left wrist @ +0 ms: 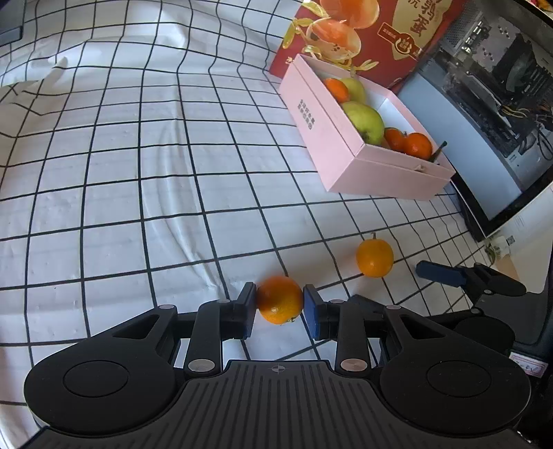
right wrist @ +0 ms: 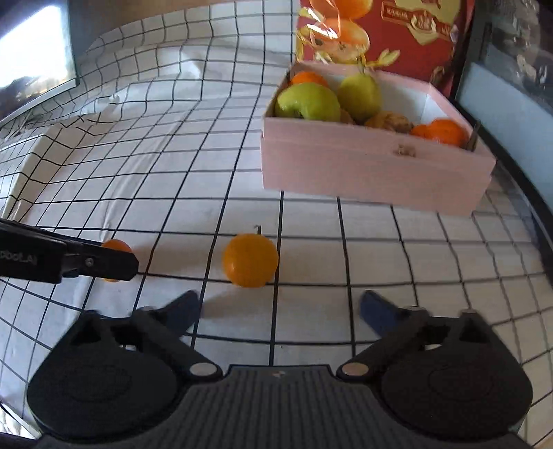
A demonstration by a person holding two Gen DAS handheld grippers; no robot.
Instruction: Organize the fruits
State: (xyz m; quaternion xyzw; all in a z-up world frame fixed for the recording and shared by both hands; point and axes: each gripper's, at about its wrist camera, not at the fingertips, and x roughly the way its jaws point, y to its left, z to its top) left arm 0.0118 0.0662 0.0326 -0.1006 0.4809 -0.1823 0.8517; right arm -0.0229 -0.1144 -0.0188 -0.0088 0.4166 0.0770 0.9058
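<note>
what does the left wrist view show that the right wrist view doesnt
Only the left wrist view: the left gripper head-on, jaws shut on an orange, and black print on the pink box's long side.

Only the right wrist view: the right gripper with jaws wide open and nothing between them, plus a brownish fruit in the box.

Both: the loose orange on the checked cloth, green apples, the red carton.

Large Chinese character 蛋 on the red gift box [left wrist: 387, 38]; pink box's [left wrist: 331, 145] print too small to read
</note>
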